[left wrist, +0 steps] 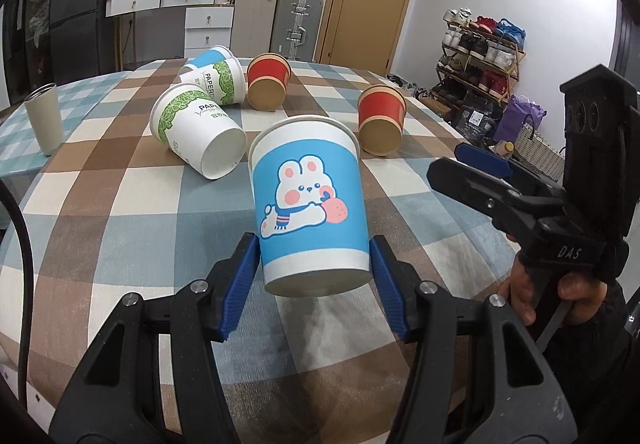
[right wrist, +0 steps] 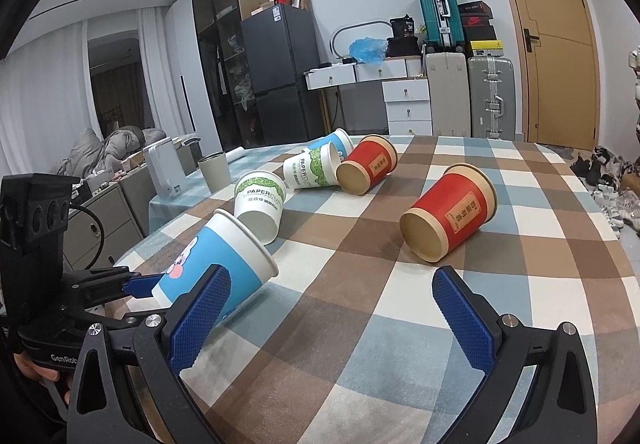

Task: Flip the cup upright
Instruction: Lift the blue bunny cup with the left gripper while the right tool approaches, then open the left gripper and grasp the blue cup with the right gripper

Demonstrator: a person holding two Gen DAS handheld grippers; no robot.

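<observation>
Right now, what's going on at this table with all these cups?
A person holds a gripper in each hand. The left gripper is clamped on the blue bunny cup near its base, tilting it off the checkered tablecloth. The right gripper is open and holds nothing. Two red cups and two green-patterned cups lie on their sides.

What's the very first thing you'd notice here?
The blue bunny cup, tipped between the blue fingers of the left hand-held gripper over the checked tablecloth. Behind it, green-leaf paper cups and two red cups lie toppled. The right hand-held gripper waits open nearby.
</observation>
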